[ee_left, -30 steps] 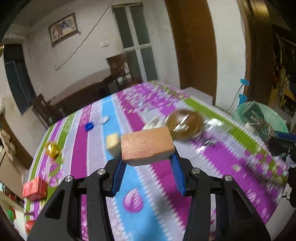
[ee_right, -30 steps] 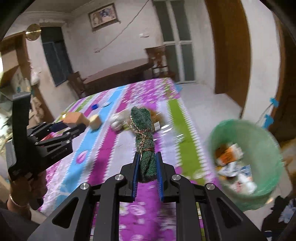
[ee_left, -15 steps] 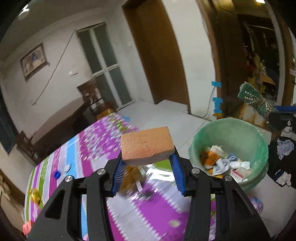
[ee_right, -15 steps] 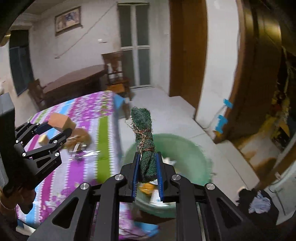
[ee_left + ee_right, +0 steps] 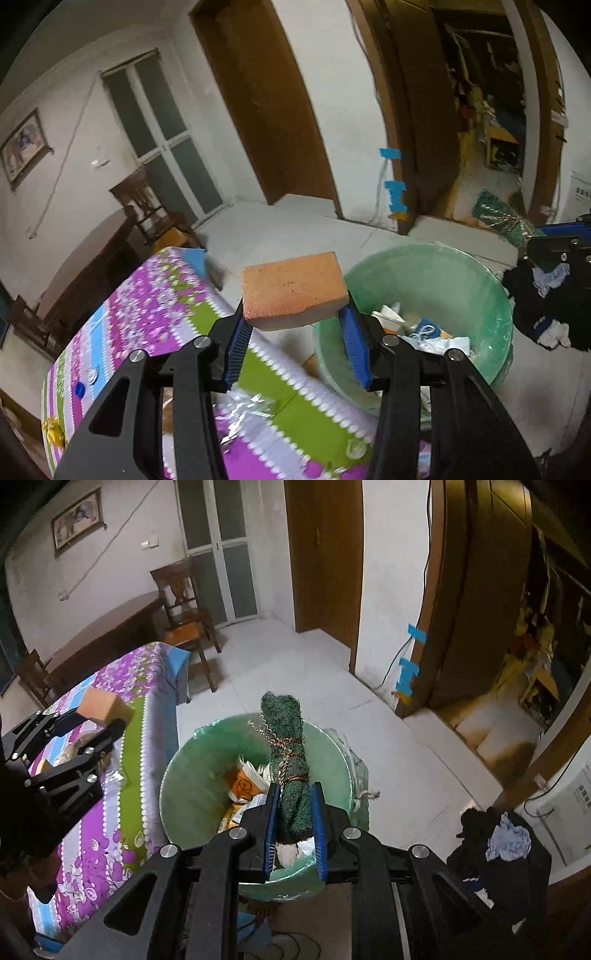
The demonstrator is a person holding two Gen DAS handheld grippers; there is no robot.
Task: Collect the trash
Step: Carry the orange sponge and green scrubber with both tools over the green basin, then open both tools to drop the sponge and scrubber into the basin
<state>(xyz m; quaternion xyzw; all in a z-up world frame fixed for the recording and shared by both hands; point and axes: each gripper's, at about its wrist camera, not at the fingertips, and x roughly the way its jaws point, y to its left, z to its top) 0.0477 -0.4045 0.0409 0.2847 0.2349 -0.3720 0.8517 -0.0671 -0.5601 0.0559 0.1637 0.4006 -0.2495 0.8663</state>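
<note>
Left tool (image 5: 293, 325) was pinching an orange sponge (image 5: 293, 290) near the table (image 5: 147, 302) edge. Right tool (image 5: 294, 823) was clamped on a green scrubber roll (image 5: 290, 760) right over the green bin (image 5: 192, 775).

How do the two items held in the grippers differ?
The orange sponge is a plain block; the green scrubber is a rolled strip bound with wire. The sponge sits crosswise, gripped wide; the scrubber stands lengthwise, pinched narrow, over the green bin. Both are held off the table.
</note>
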